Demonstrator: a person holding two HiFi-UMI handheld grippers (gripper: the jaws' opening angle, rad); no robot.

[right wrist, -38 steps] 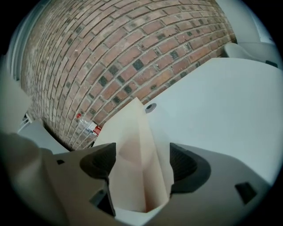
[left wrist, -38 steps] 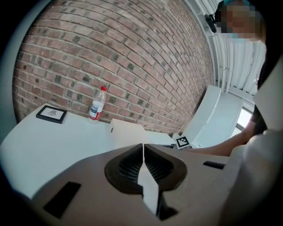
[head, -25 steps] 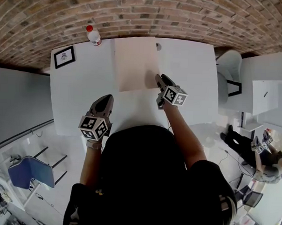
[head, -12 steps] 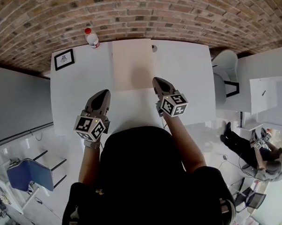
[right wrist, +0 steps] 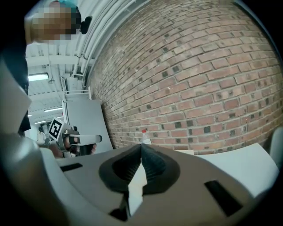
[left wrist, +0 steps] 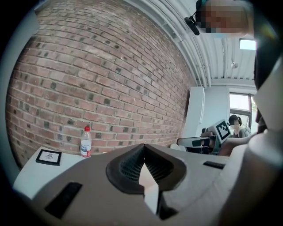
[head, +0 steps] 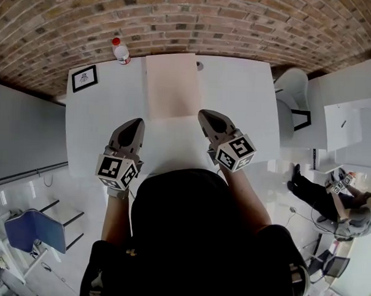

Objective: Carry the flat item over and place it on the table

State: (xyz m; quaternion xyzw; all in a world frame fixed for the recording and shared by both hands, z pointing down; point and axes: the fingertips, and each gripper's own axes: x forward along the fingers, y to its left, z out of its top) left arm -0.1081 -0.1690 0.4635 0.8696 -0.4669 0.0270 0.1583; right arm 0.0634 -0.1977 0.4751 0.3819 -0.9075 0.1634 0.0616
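The flat item, a pale beige board (head: 170, 85), lies flat on the white table (head: 243, 98), reaching to the far edge by the brick wall. My right gripper (head: 205, 116) hovers just off the board's near right corner, apart from it, jaws shut with nothing between them. My left gripper (head: 134, 122) is shut and empty too, over the table to the near left of the board. In the left gripper view the left gripper (left wrist: 143, 145) has its tips closed together. The right gripper (right wrist: 141, 145) looks the same in its own view.
A red-capped plastic bottle (head: 121, 49) stands at the table's far edge left of the board. A small black picture frame (head: 84, 77) lies at the far left corner. A white chair (head: 295, 100) is off the right side, a blue chair (head: 37, 230) near left. Another person (head: 331, 193) is at right.
My right gripper has drawn back from the board's near right corner toward my body, and its jaws have shut. The board stays flat on the table. The left gripper has barely moved.
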